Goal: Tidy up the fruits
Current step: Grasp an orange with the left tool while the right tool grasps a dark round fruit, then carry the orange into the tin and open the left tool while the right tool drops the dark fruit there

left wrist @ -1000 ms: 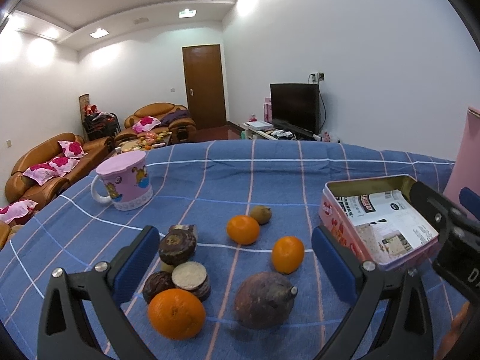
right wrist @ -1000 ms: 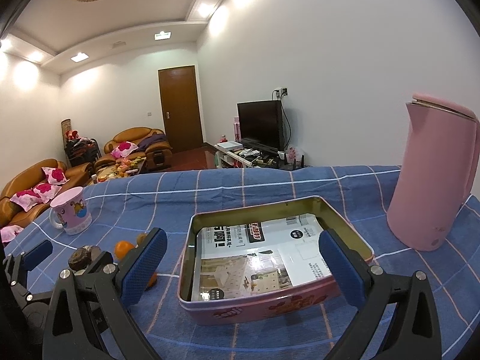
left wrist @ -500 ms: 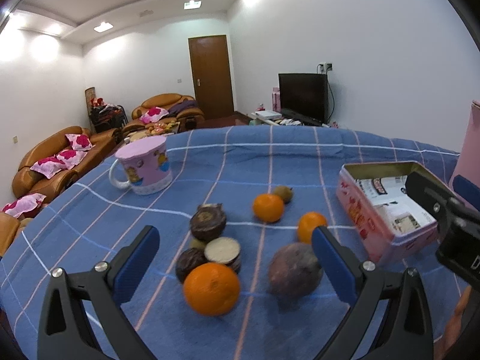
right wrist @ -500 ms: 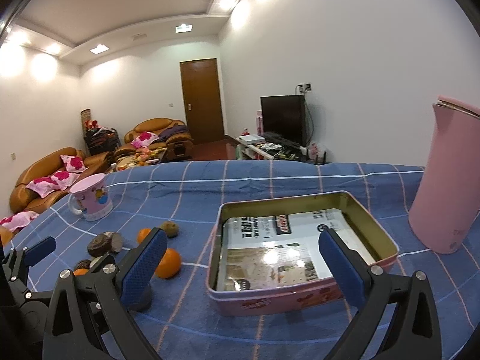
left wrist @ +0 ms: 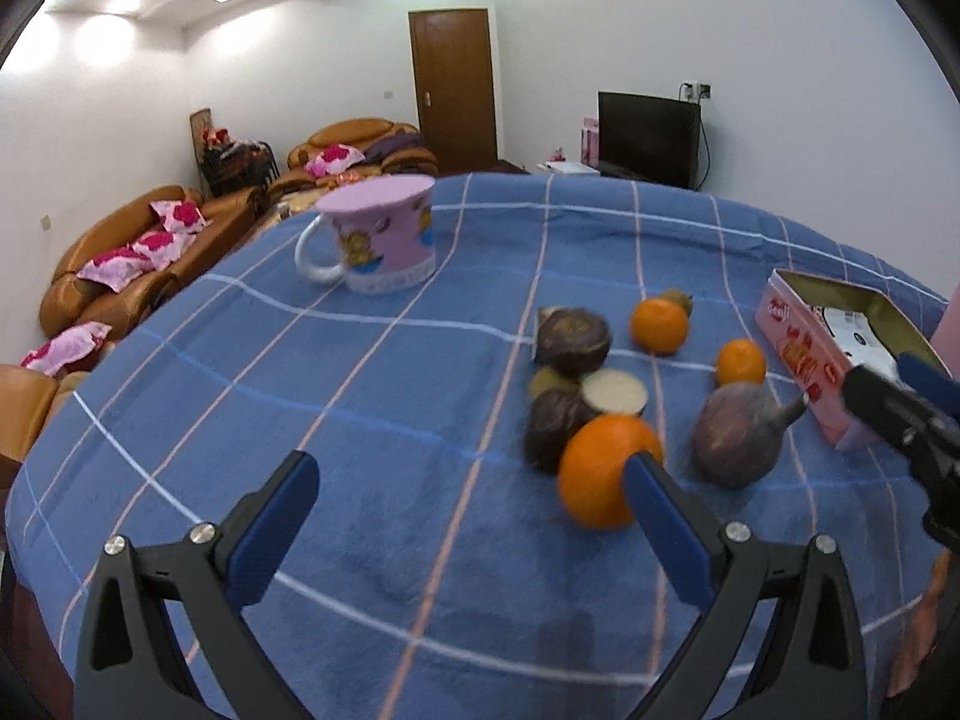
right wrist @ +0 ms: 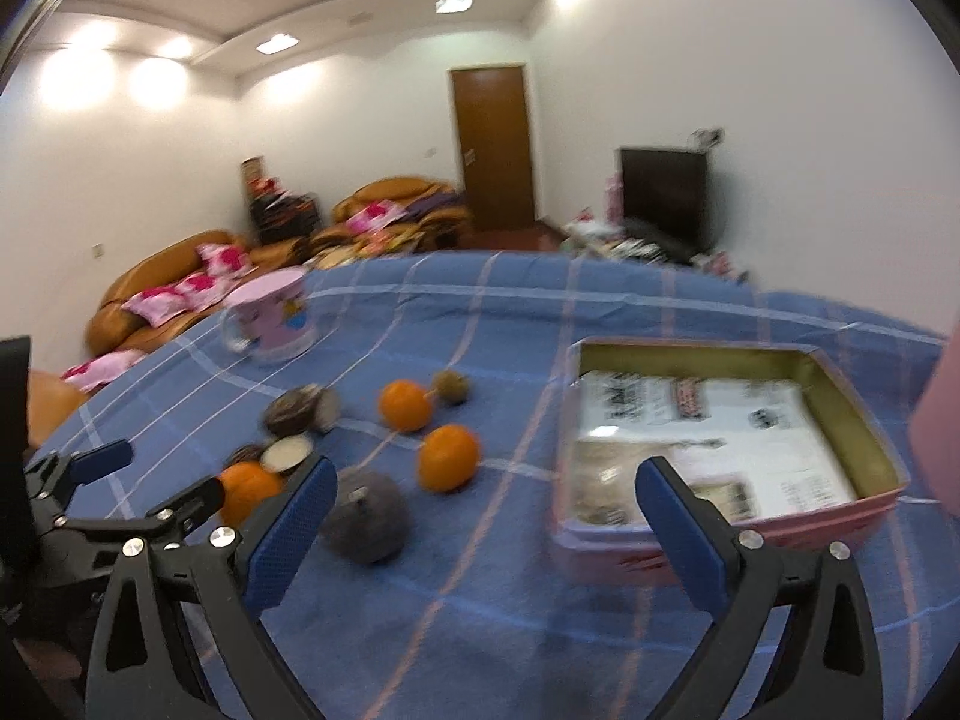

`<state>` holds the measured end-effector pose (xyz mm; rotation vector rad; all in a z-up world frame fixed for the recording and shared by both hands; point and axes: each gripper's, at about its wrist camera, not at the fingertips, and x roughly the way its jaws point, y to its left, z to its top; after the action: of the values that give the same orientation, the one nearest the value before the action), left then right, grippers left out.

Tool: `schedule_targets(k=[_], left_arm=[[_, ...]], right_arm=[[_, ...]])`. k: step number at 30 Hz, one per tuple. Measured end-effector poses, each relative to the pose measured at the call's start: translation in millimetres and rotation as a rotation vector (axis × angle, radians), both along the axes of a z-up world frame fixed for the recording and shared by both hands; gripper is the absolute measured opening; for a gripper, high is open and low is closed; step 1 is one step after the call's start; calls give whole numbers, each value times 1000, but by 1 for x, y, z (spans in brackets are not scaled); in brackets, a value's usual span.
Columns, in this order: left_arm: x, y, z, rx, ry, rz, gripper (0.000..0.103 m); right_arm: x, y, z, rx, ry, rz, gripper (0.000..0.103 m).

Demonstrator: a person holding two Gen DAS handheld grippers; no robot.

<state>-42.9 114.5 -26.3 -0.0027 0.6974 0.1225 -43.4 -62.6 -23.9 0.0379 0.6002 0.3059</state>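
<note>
Fruit lies on the blue checked cloth: a big orange (left wrist: 603,471), two smaller oranges (left wrist: 658,326) (left wrist: 741,362), a dark purple stemmed fruit (left wrist: 738,435), several dark round fruits (left wrist: 573,333), one of them cut. My left gripper (left wrist: 471,474) is open over bare cloth, and its right finger overlaps the big orange in the picture. My right gripper (right wrist: 486,480) is wide and its jaws are closing slightly with nothing between them. The purple fruit (right wrist: 366,516) lies just ahead of its left finger. The pink tin (right wrist: 870,408), lined with printed paper, is ahead on the right.
A pink mug (left wrist: 384,240) stands far left on the cloth. A pink kettle (right wrist: 936,420) sits at the right edge beside the tin. The left gripper (right wrist: 156,477) shows at the lower left of the right wrist view. Sofas, a door and a television lie beyond the table.
Both grippers swung left and dipped. The fruit slid from between the left fingers to their right. In the right view, the tin moved right and the fruit came in ahead.
</note>
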Motion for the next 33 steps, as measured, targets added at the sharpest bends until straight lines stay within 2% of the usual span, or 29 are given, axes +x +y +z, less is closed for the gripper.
schedule_targets(k=[5,9,11,13,15,16,21,23,26,27,29,31,33], left_arm=[[-1,9,-6,-39,32,-6,103],[-2,2,-8,-19,47,-44,99],[-3,-2,-8,-12,51,-61,98],[-3,-3,-8,-13,56,-66,97],[-2,-4,-9,-25,63,-71,96],[-1,-4,-9,-36,70,-76,96],[2,-11,-11,-81,89,-109,93],[5,-14,-12,-109,95,-119,92],[14,-21,-16,-120,122,-126,77],[17,-23,-18,-126,134,-128,75],[25,-27,-24,-149,173,-136,62],[29,-28,-25,-165,183,-137,59],[31,-28,-25,-188,178,-145,45]], right_arm=[[18,25,-18,3,129,80,88],[35,36,-29,20,207,79,84],[42,40,-34,39,258,110,71],[46,45,-39,54,297,141,69],[44,49,-38,50,293,164,63],[43,49,-37,61,297,179,52],[40,41,-36,86,306,173,52],[38,31,-30,128,295,164,52],[34,14,-15,183,248,137,52],[32,10,-9,184,222,124,52],[32,6,-2,169,183,99,52],[31,1,3,155,154,76,52],[31,-3,7,154,140,62,52]])
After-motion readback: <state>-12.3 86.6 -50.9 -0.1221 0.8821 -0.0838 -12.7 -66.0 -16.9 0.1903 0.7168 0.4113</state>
